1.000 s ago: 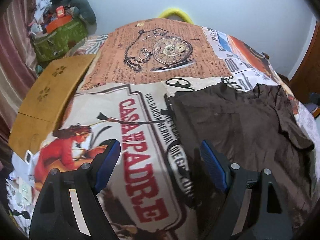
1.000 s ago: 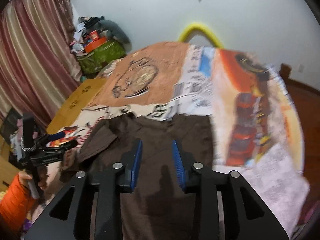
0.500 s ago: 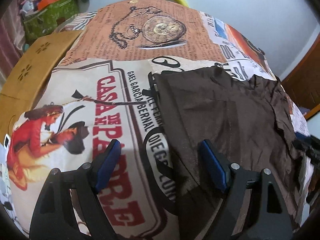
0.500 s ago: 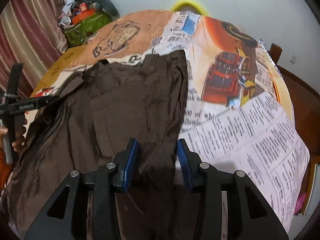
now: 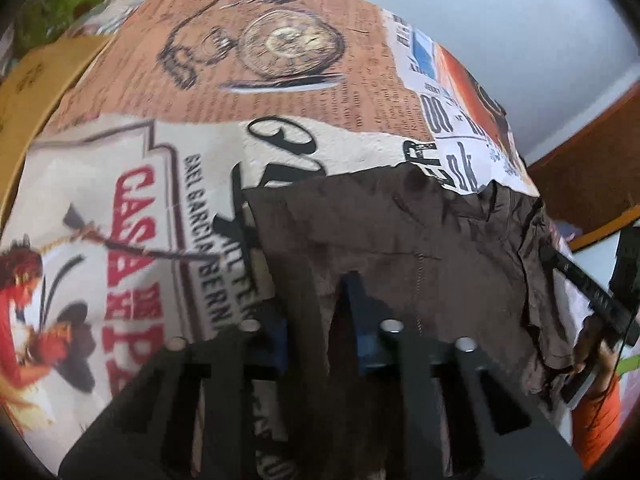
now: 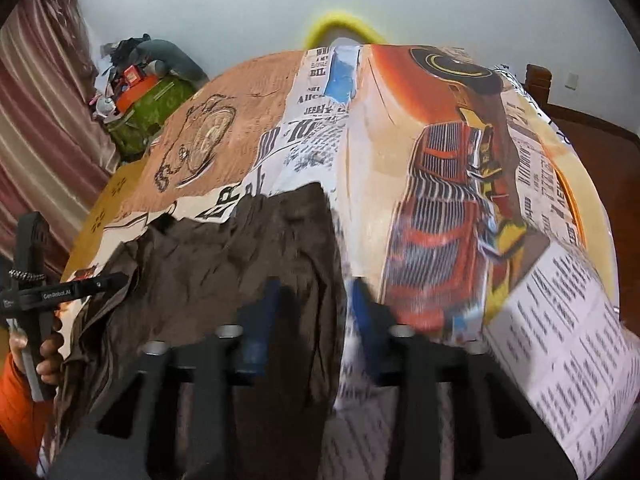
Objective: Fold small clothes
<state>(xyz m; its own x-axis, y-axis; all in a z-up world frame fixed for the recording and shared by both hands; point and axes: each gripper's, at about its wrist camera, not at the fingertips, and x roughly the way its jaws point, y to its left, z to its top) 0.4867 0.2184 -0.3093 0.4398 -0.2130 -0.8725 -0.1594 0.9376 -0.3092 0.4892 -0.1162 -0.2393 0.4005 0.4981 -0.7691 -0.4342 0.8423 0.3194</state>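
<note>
The printed sheet carries the brown garment, spread flat. My left tongs have just closed on its near edge; my right tongs have just closed on the opposite near corner. I judge both should lift together, evenly.

A lived-in bedroom at home

Ahead of the claws spreads a bed under a printed sheet of newsprint, a pocket watch and a red truck. Far left of the right claw hang striped maroon curtains, with a green bag heaped with odds and ends beside them. Beyond the bed stand a plain pale wall and a yellow hoop; to the right, dark wooden furniture.
</note>
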